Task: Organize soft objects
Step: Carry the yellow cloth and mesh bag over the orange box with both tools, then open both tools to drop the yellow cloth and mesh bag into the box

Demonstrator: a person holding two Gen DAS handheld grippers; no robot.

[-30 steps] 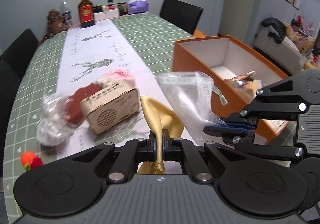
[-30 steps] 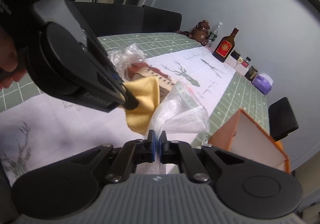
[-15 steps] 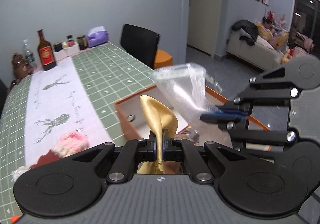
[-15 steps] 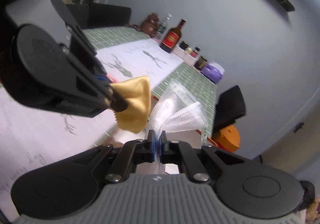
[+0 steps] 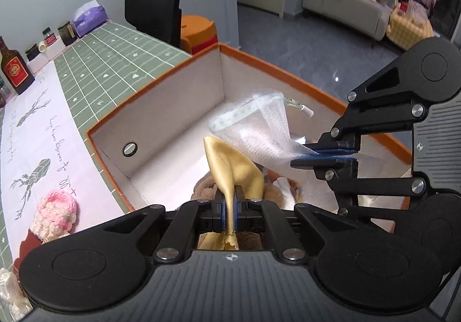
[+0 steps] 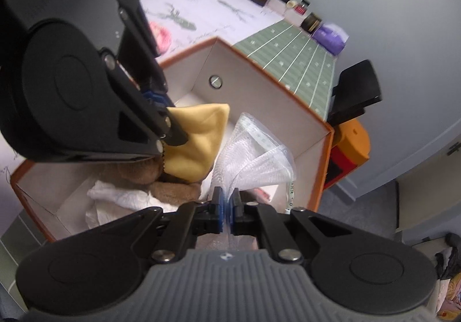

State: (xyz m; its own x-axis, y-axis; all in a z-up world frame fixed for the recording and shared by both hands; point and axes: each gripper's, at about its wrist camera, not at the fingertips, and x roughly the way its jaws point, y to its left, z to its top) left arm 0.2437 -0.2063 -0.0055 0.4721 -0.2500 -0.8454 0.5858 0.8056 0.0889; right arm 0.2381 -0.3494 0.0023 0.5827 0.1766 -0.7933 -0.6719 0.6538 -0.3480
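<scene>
My left gripper is shut on a yellow cloth, which stands up over the open orange box. Beside it, my right gripper is shut on a clear bubble-wrap bag, also held over the box. In the left wrist view the right gripper reaches in from the right with the bag. In the right wrist view the left gripper comes in from the left with the cloth. A brown plush toy and a white crumpled cloth lie in the box.
A pink knitted ball lies on the table runner left of the box. A brown bottle, jars and a purple tissue pack stand at the table's far end. A black chair and orange stool stand behind it.
Both grippers have swung right from over the table runner to above the orange box, carrying the yellow cloth and the bubble-wrap bag. The wooden radio and other table items have left the view.
</scene>
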